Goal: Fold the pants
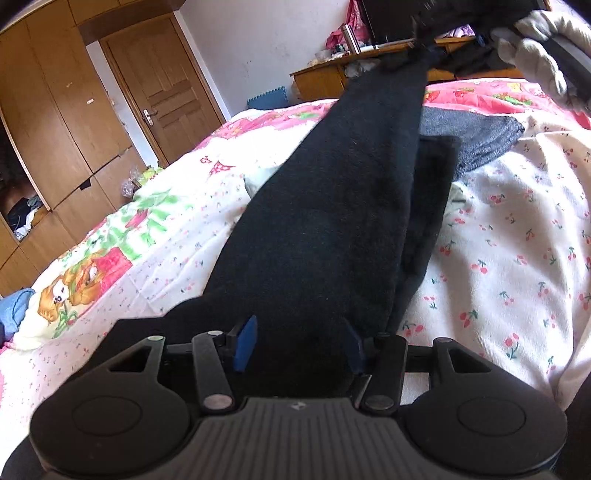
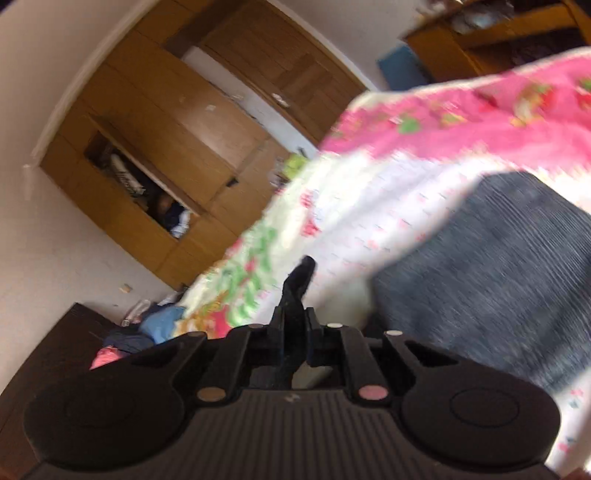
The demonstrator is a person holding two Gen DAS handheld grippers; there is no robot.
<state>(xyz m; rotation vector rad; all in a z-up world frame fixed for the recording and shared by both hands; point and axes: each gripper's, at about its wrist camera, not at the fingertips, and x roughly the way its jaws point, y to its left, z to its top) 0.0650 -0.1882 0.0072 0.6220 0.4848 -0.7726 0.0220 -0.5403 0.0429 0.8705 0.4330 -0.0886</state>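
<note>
The black pants (image 1: 332, 221) stretch as a long band from my left gripper (image 1: 299, 343) up to the top right of the left wrist view, above the bed. My left gripper's blue pads (image 1: 245, 343) stand on either side of one end of the pants, closed on the cloth. My right gripper (image 1: 428, 33) shows there at the top, held by a gloved hand (image 1: 535, 55), gripping the other end. In the blurred right wrist view my right gripper (image 2: 295, 317) is shut on a black scrap of the pants (image 2: 299, 280).
The bed carries a white and pink floral quilt (image 1: 498, 240). A folded grey garment (image 1: 476, 136) lies on it, also in the right wrist view (image 2: 498, 266). A wooden wardrobe (image 1: 48, 122), a door (image 1: 162, 85) and a cluttered wooden desk (image 1: 332, 74) stand beyond.
</note>
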